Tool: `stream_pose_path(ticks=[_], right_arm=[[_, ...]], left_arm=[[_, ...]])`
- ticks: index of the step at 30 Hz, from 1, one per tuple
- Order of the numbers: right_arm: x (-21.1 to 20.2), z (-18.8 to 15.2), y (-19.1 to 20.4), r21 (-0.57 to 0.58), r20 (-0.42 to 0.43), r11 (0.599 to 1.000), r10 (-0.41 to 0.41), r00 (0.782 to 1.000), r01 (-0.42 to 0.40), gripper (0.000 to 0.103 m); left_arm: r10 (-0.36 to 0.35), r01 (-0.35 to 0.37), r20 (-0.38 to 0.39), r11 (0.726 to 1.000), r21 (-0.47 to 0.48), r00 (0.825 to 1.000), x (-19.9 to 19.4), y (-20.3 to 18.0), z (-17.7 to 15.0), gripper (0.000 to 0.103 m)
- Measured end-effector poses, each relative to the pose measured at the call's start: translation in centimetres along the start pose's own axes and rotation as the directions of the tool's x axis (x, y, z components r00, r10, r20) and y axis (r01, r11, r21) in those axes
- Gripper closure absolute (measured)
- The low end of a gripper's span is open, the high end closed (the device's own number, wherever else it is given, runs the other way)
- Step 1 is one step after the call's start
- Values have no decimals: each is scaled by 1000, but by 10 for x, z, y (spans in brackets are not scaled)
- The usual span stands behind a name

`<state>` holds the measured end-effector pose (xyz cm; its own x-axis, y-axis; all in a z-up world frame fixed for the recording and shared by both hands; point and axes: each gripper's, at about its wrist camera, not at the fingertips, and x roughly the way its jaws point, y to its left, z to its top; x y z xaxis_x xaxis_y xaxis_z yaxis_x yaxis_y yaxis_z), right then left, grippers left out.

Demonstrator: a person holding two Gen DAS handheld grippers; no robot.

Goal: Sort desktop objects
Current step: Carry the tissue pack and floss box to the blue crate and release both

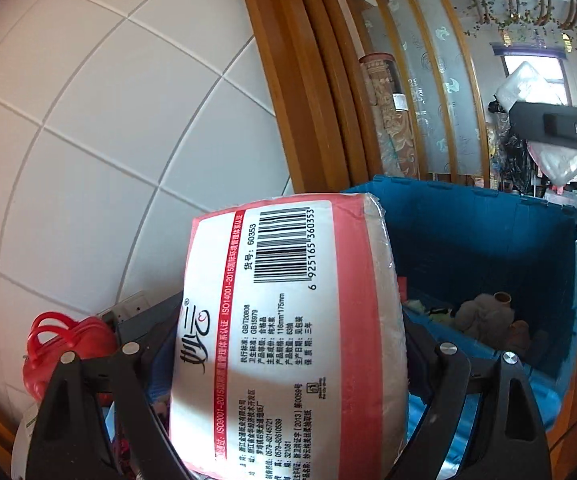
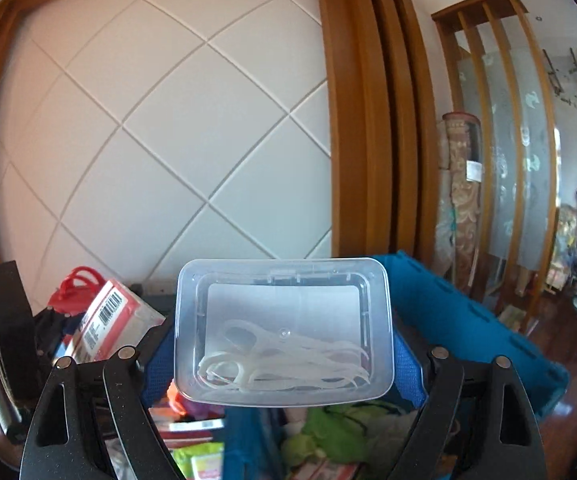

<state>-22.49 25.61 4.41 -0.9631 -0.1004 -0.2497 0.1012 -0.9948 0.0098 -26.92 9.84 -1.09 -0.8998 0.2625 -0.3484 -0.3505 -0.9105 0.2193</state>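
Left gripper (image 1: 284, 360) clamps the pink tissue pack (image 1: 284, 320), held up just left of the blue crate (image 1: 488, 240); right gripper (image 2: 284, 344) grips the clear floss-pick box (image 2: 282, 328) above that crate, which already holds items; both loads seem undelivered, with clutter left

White tiled wall (image 2: 160, 132), wooden frame (image 2: 364, 120)

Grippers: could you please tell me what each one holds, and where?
Left gripper clamps the tissue pack by its sides; right gripper clamps the clear box likewise.
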Motion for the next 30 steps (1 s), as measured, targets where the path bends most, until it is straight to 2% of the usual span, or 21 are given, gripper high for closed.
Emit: stream_pose_path(ticks=[5, 9, 11, 12, 14, 18, 24, 30], right_arm=[[43, -15, -65, 22, -121, 998, -57, 991, 60, 15], [65, -30, -109, 67, -168, 992, -96, 981, 109, 15], [71, -31, -131, 96, -182, 986, -114, 977, 133, 7], [72, -31, -139, 110, -182, 984, -122, 976, 144, 0], [69, -31, -154, 132, -174, 979, -130, 976, 154, 0], [63, -34, -172, 157, -166, 975, -128, 978, 154, 0], [59, -41, -190, 191, -175, 973, -98, 980, 131, 0], [54, -43, -184, 185, -170, 977, -73, 983, 105, 0]], left_arm=[[-17, 16, 11, 998, 53, 1000, 32, -52, 31, 13], [-15, 16, -7, 995, 101, 1000, 50, -90, 47, 10], [-25, 29, -31, 992, 119, 999, 63, -104, 55, 10], [-28, 32, -40, 992, 122, 999, 68, -111, 57, 10], [-33, 38, -47, 993, 116, 998, 76, -119, 63, 9], [-17, 19, -21, 995, 100, 1000, 78, -129, 70, 5], [19, -19, 4, 995, 96, 1000, 73, -134, 78, 4], [40, -40, 1, 996, 74, 999, 67, -130, 77, 4]])
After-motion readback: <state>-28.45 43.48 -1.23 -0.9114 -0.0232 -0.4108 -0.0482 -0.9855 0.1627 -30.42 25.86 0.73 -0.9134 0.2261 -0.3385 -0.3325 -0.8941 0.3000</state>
